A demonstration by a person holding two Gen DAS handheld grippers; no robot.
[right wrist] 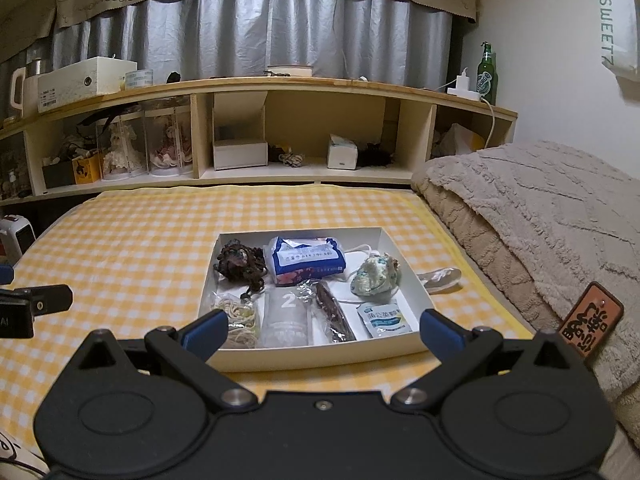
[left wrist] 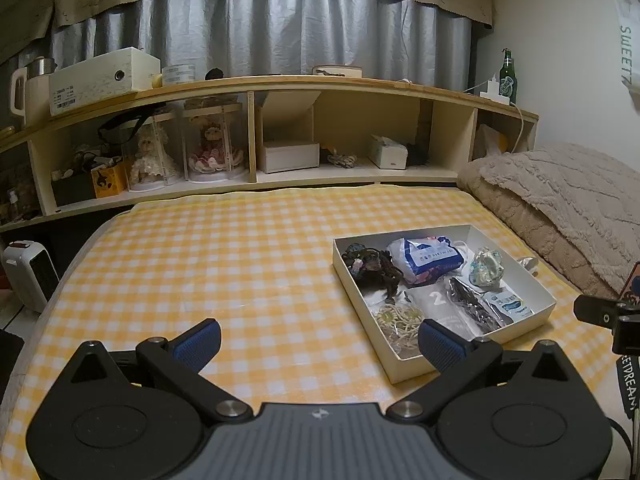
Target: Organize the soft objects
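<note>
Soft items are sitting packed in a shallow white box point(right wrist: 404, 276) on the yellow-checked bed point(right wrist: 132, 240), none of them lying loose on the sheet except a clear wrapper point(right wrist: 440, 277) just beside the box's right wall.

- Box contents, right wrist view: dark tangled bundle point(right wrist: 240, 262) at far left, blue tissue pack point(right wrist: 306, 260) at far middle, pale crumpled pouch point(right wrist: 376, 274) at far right; cream cord coil point(right wrist: 240, 318) at near left, frosted packet marked 2 point(right wrist: 289, 314) beside it, dark long wrapped piece point(right wrist: 334, 314) running near-to-far, blue-and-white sachet point(right wrist: 384, 320) at near right.
- Right gripper point(right wrist: 320, 330) is hovering at the box's near wall, dead ahead of it, fingers spread wide and holding nothing. The box is lying almost square between them, its long sides running away from the camera.
- Left gripper point(left wrist: 318, 342) is hanging over bare sheet, fingers likewise spread and empty. From its view the box point(left wrist: 440, 231) is lying ahead and to the right, turned on a diagonal; only the right finger is overlapping the near corner, by the cord coil point(left wrist: 396, 322).
- Judgement: right hand is the nearer and better lined up; near-row items are lying straight off its fingers. The long wrapped piece is pointing along the approach, so closing across its width looks natural.
- Folded beige blanket point(right wrist: 540, 208) is lying to the right, apart from the box.
</note>
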